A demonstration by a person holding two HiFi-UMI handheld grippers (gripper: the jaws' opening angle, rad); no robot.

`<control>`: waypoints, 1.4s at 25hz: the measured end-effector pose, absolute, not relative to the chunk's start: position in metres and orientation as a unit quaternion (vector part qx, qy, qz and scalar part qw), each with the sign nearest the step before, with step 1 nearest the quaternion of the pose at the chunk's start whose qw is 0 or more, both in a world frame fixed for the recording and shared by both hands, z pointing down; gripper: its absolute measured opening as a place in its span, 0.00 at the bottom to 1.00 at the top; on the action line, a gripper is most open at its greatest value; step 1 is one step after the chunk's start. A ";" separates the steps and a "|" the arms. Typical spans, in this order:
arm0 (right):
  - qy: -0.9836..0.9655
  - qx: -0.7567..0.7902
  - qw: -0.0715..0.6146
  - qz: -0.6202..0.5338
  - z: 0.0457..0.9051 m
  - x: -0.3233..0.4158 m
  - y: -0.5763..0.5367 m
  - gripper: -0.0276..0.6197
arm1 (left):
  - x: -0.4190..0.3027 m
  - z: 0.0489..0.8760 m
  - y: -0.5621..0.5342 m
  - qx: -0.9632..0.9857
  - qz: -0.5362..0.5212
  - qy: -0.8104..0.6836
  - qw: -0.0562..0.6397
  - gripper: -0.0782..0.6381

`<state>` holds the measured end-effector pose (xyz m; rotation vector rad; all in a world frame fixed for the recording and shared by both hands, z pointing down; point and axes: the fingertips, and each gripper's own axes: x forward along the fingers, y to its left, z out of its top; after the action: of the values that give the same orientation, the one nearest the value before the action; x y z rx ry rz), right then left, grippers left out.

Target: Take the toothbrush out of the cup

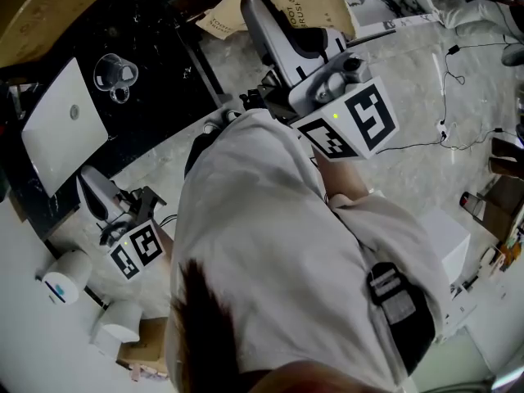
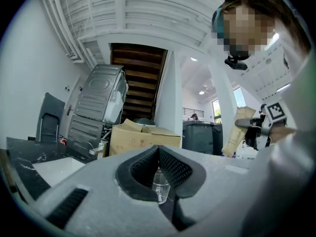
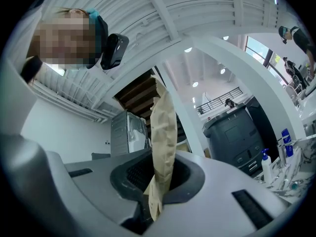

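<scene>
We find the right gripper (image 3: 162, 166) held high and clamped on a tall, crumpled brown kraft-paper packet (image 3: 164, 127). Its pads press the packet's lower part, and the rest stands up clear of the jaws. The left gripper (image 2: 158, 151) lies level with its jaws drawn together on nothing; a small clear glass cup (image 1: 115, 74) merely shows through the slit behind the tips.

That cup stands upright on the glossy black counter (image 1: 155, 47), just beside a corner of the white rectangular basin (image 1: 57, 137) and well apart from both grippers. We see no bare toothbrush. The cup looks empty, and we judge the packet to be the wrapped toothbrush — its print is too small to confirm.

On that reading the extraction is done. The next move calls for lowering the packet to the counter, clear of the cup, and parting the jaws only once it rests — thin paper may slip.
</scene>
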<state>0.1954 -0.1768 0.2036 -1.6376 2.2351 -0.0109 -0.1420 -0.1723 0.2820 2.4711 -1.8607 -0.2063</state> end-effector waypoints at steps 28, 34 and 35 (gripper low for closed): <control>0.807 -0.563 0.175 -0.008 0.205 0.174 -0.189 0.09 | -0.163 0.285 -0.172 0.784 -0.066 -0.617 0.023 0.13; 0.809 -0.561 0.175 -0.006 0.203 0.170 -0.186 0.09 | -0.166 0.283 -0.167 0.783 -0.068 -0.618 0.021 0.13; 0.809 -0.561 0.175 -0.006 0.203 0.170 -0.185 0.09 | -0.166 0.284 -0.166 0.783 -0.068 -0.618 0.021 0.13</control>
<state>0.1696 -0.1854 0.2031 -1.5880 2.2929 -0.0158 -0.1660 -0.1665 0.2835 2.4287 -1.9157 -0.2121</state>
